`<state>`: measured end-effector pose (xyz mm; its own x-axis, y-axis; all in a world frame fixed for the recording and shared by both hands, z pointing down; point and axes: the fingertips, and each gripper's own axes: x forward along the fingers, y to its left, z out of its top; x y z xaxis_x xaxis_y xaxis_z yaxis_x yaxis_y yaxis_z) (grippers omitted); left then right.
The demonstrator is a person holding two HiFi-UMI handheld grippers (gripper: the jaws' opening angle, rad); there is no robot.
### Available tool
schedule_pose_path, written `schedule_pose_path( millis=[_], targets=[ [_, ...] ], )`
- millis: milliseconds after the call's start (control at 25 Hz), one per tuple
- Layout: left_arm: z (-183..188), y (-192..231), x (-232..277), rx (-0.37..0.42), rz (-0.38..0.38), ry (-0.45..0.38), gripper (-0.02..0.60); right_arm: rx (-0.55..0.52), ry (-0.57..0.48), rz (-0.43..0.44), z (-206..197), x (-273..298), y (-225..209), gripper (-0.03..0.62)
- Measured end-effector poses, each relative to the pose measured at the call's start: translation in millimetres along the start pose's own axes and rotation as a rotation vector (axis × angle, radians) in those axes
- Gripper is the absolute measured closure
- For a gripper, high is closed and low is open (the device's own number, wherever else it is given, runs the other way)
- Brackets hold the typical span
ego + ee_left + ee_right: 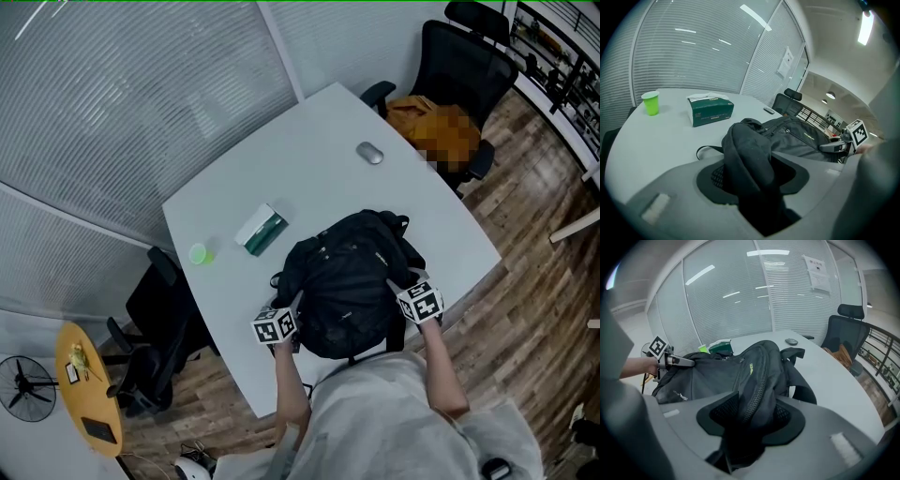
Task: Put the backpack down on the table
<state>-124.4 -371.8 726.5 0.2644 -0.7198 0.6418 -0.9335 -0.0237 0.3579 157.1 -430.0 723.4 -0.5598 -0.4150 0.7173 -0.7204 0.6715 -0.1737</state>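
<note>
- The backpack (347, 291) lies on the white surface (281, 178), at the lower middle of the head view. Its near end is close to the edge beside us.
- The left tongs (754, 173) stand fairly wide around a thick fold of black fabric that fills the gap between the pads. They have hold of the pack at its left side.
- The right tongs (752, 416) stand wider still, around a fold with a zip running through it. The cloth lies against both pads.
- We judge the setting-down nearly done, since the pack's body looks to be resting on the surface and not hanging.
- To finish well, we let the weight settle fully before we free the folds, and we open both sides together so the pack does not tip.
- We draw the tongs straight back along their own line, so no pad snags the zip or a strap (804, 390).
- The near edge is the risk, so if the pack overhangs we nudge it toward the box (262, 230) first.
- The cup (199, 253) and mouse (369, 153) sit well apart and need no care.
</note>
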Motion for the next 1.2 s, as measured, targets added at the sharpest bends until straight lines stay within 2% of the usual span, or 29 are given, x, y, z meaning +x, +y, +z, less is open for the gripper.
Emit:
schedule_pose_path(
  millis=[240, 600, 960, 1200],
  targets=[
    [-9.0, 10.2, 7.9, 0.029, 0.064, 0.054, 0.353, 0.011, 0.029, -0.003, -8.4, 14.7, -1.5, 0.431],
    [-19.8, 19.1, 16.7, 0.027, 0.124, 0.09, 0.316, -0.02, 0.081, -0.039, -20.7, 33.5, -5.0, 0.421],
    [-27.3, 22.3, 25.1, 0.003, 0.161, 0.012, 0.281, -0.019, 0.146, -0.062, -32.7, 48.9, -2.8, 0.421],
    [-28.8, 25.2, 27.6, -0.014, 0.171, 0.001, 0.272, -0.029, 0.159, -0.072, -37.1, 57.1, -4.1, 0.421]
  ],
)
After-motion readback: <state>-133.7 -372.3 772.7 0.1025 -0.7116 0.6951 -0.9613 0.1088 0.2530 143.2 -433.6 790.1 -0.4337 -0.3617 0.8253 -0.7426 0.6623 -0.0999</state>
